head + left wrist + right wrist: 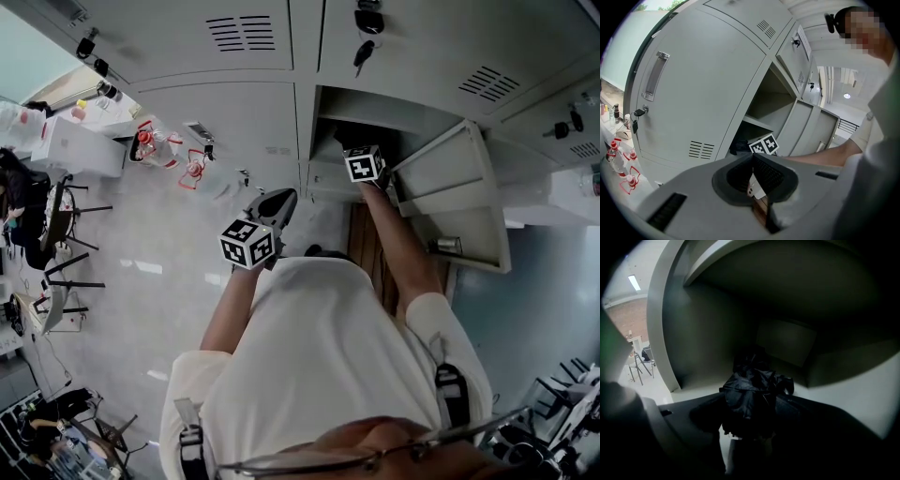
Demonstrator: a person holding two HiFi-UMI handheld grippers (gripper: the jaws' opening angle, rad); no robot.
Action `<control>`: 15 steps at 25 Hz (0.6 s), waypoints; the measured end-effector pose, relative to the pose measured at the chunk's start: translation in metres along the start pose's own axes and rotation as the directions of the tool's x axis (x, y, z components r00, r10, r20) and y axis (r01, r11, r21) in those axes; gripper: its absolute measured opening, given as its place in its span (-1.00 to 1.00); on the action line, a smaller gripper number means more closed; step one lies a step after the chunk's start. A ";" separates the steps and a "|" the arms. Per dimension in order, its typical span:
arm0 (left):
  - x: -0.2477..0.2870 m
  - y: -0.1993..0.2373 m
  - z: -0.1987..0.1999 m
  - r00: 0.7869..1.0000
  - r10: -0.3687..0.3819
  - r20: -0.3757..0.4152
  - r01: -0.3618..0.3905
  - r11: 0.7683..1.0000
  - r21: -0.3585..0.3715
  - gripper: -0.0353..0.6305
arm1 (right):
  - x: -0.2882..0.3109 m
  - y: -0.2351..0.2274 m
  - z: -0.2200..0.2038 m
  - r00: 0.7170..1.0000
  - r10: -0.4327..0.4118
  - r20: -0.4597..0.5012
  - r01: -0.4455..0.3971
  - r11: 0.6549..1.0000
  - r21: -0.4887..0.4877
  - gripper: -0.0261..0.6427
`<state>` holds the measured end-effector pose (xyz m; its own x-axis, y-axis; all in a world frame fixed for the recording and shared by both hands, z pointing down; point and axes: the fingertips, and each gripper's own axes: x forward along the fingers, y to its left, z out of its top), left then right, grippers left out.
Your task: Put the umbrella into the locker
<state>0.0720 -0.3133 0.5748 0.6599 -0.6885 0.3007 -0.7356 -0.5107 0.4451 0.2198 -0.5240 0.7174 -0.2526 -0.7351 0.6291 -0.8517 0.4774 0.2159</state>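
Note:
The black folded umbrella (750, 390) lies inside the open locker compartment (375, 117), its far end on the compartment's floor. My right gripper (752, 403) reaches into that compartment (787, 343) with the umbrella between its jaws. A pale sliver of floor shows beside the fabric, so the jaws stand open around it. In the head view only the right gripper's marker cube (364, 165) shows at the opening. My left gripper (278, 202) hovers outside, left of the locker, shut and holding nothing (753, 157). From there the right cube (764, 144) and a dark bundle (739, 146) show in the opening.
The open locker door (459, 202) swings out to the right of my right arm. A closed door (693, 93) with a handle (654, 75) stands to the left. Keys (364, 52) hang in the lockers above. Bottles (155, 145) and chairs (56, 225) stand on the floor at left.

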 end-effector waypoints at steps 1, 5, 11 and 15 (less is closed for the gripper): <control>0.000 -0.001 0.000 1.000 -0.003 0.002 0.003 1.000 0.001 -0.88 | -0.005 0.000 0.002 1.000 -0.007 0.016 0.007 1.000 -0.002 -0.01; 0.002 -0.003 0.001 1.000 -0.013 0.005 0.013 1.000 0.005 -0.88 | -0.025 0.000 0.013 0.997 -0.021 0.077 0.021 1.000 -0.004 0.16; 0.004 -0.013 -0.003 0.999 -0.043 -0.006 0.043 0.999 0.013 -0.88 | -0.040 0.008 -0.009 0.998 0.007 0.058 -0.007 1.000 -0.011 0.19; 0.001 -0.016 -0.011 0.998 -0.049 -0.026 0.049 0.999 0.011 -0.88 | -0.056 0.011 -0.015 0.997 -0.001 0.076 0.000 1.000 0.009 0.19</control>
<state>0.0860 -0.3000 0.5777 0.6986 -0.6494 0.3005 -0.7041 -0.5491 0.4503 0.2311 -0.4706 0.6958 -0.2859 -0.7702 0.5701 -0.8561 0.4726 0.2091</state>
